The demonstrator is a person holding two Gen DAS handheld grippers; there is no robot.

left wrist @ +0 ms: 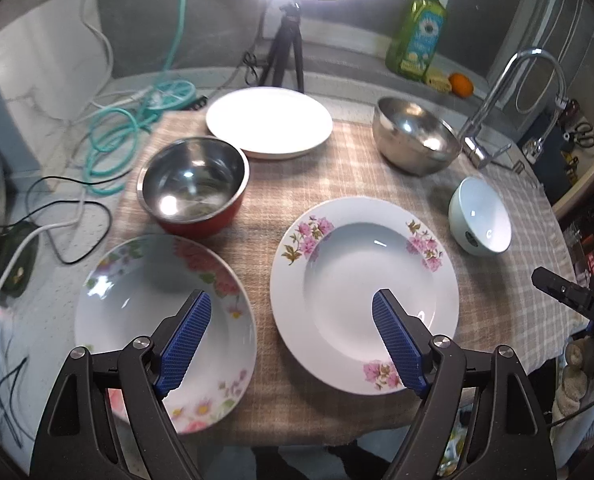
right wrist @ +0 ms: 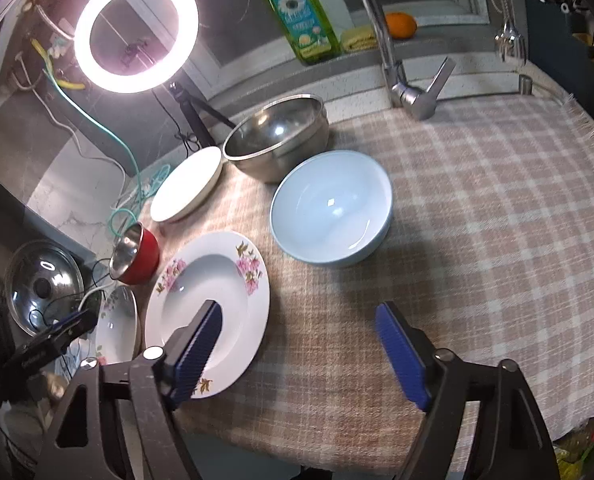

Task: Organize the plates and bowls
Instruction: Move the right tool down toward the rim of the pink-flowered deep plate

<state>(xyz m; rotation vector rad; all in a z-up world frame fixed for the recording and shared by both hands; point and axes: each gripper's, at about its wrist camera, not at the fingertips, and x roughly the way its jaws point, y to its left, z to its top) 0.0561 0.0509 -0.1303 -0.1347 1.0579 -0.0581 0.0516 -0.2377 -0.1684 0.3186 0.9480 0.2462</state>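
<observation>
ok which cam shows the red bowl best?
Left wrist. The red bowl sits near centre there, large, with its steel inside and whole rim visible. The right wrist view shows it small at the left edge, seen side-on.

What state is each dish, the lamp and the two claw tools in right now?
Left gripper: open, holding nothing.
Right gripper: open, holding nothing.
Pink-flower plate: empty, flat.
Red bowl: upright, empty.
Pale blue bowl: upright, empty.
Steel bowl: upright, empty.
Ring light: on.

Both wrist views angled down, close — share pink-flowered plate (left wrist: pixel 364 294) (right wrist: pixel 207 308).
</observation>
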